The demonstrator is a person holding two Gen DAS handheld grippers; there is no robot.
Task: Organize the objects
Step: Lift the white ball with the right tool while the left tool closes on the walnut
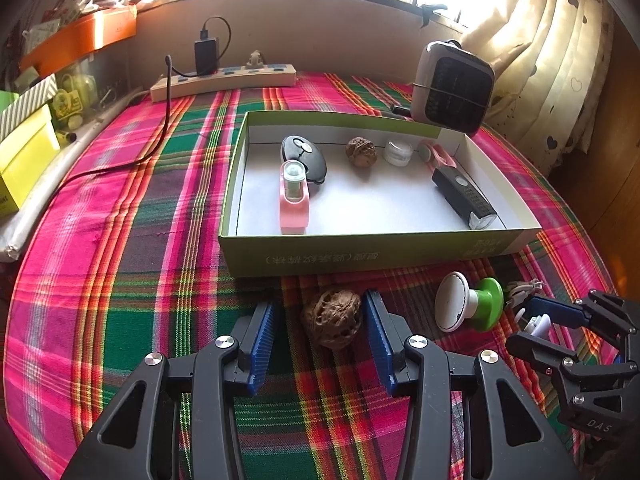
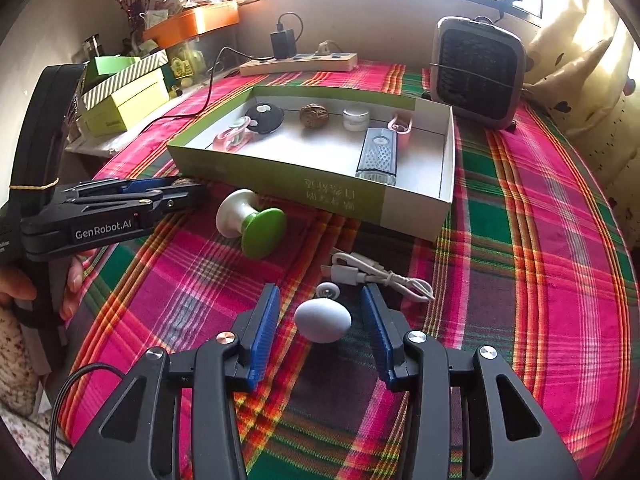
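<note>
A brown walnut (image 1: 331, 318) lies on the plaid cloth between the blue pads of my left gripper (image 1: 320, 304). The right pad is close against it, while a gap shows at the left pad, so the gripper is open. A pale egg-shaped object (image 2: 323, 320) rests between the pads of my right gripper (image 2: 322, 292), with clear gaps on both sides, so this gripper is open too. Beyond them stands the green-and-white box (image 1: 360, 252), holding a second walnut (image 1: 361, 151), a pink dispenser (image 1: 294, 200), a black oval device (image 1: 304, 158), a small jar (image 1: 398, 151) and a black light (image 1: 464, 196).
A green-and-white knob (image 2: 252, 224), a coiled white cable (image 2: 372, 274) and a small white wheel (image 2: 329, 290) lie in front of the box. A small heater (image 2: 478, 72) and a power strip (image 2: 298, 63) stand at the back. Boxes (image 2: 124, 100) are stacked at the left.
</note>
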